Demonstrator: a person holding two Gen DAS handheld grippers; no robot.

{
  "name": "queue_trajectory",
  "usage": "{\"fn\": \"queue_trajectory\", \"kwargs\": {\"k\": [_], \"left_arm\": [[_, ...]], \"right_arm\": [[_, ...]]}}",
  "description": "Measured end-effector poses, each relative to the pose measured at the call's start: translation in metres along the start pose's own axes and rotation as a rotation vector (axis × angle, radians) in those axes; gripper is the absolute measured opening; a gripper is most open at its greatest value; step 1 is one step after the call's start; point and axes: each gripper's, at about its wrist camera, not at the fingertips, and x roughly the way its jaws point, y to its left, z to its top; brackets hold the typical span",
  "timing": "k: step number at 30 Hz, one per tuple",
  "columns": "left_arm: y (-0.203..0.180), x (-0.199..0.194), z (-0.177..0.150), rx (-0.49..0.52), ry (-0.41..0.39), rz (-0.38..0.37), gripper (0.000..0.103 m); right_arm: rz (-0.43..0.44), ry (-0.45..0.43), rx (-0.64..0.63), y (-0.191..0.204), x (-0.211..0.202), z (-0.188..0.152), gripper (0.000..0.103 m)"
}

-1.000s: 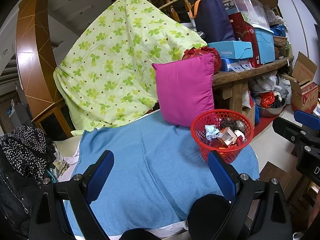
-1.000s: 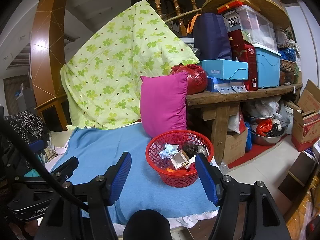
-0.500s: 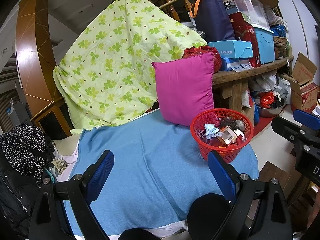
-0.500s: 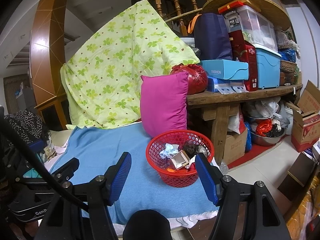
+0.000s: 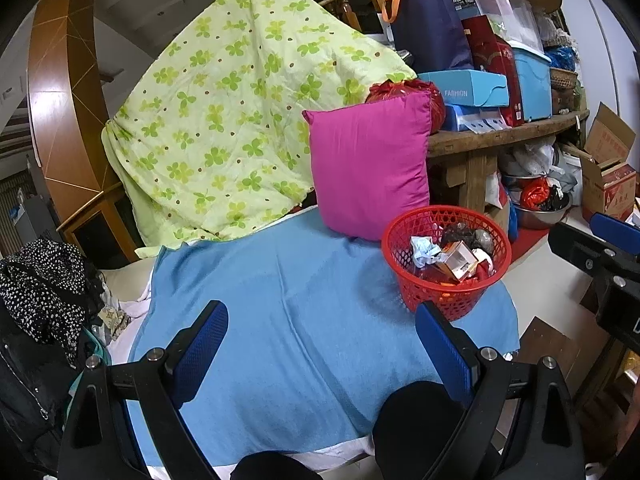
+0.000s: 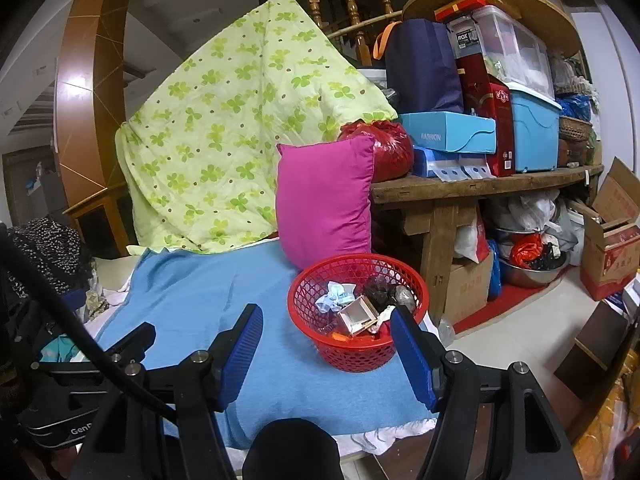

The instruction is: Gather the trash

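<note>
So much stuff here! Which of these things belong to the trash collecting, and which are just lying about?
Part of the job:
- red basket
- trash in it: crumpled tissue, small open box
- left gripper and right gripper, both open and empty

Just lying about:
- pink cushion
- green flowered quilt
- blue blanket
- boxes on the wooden shelf

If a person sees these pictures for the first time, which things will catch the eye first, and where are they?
Probably the bright magenta pillow, standing upright at the back of the blue blanket. Just in front of it, near the blanket's right edge, sits the red mesh basket, holding crumpled trash. Behind and to the left hangs a green clover-print quilt.
</note>
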Motion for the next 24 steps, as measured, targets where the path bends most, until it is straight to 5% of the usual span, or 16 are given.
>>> {"fn": "queue_trajectory", "kwargs": {"k": [24], "left_arm": [[-0.017, 0.033, -0.004, 0.022, 0.069, -0.010, 0.095]], "right_arm": [[0.000, 0.046, 0.040, -0.021, 0.028, -0.011, 0.070]]}}
